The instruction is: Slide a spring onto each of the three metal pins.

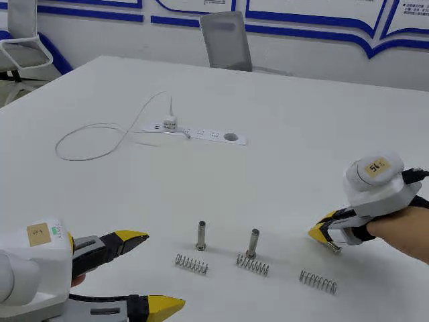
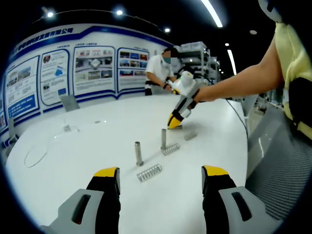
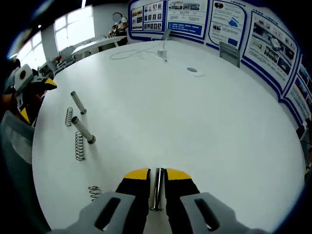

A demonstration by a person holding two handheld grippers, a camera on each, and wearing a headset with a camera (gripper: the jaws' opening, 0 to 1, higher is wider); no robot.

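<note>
Two metal pins (image 1: 201,236) (image 1: 253,243) stand upright on the white table (image 1: 288,141). In front of them lie three springs (image 1: 192,263) (image 1: 253,265) (image 1: 318,282). My right gripper (image 1: 325,233) hovers low at the right, shut on a third metal pin (image 1: 333,247) that points down at the table; in the right gripper view that pin (image 3: 157,187) lies between the closed jaws (image 3: 157,174). My left gripper (image 1: 151,272) is open at the bottom left, holding nothing. In the left gripper view (image 2: 161,173) the nearest spring (image 2: 149,172) and pin (image 2: 139,153) lie ahead.
A white power strip (image 1: 201,134) with a plugged charger and a looping cable (image 1: 94,137) lies mid-table. Grey chairs (image 1: 226,40) (image 1: 23,33) stand at the far edge. Another person (image 2: 158,73) stands beyond the table.
</note>
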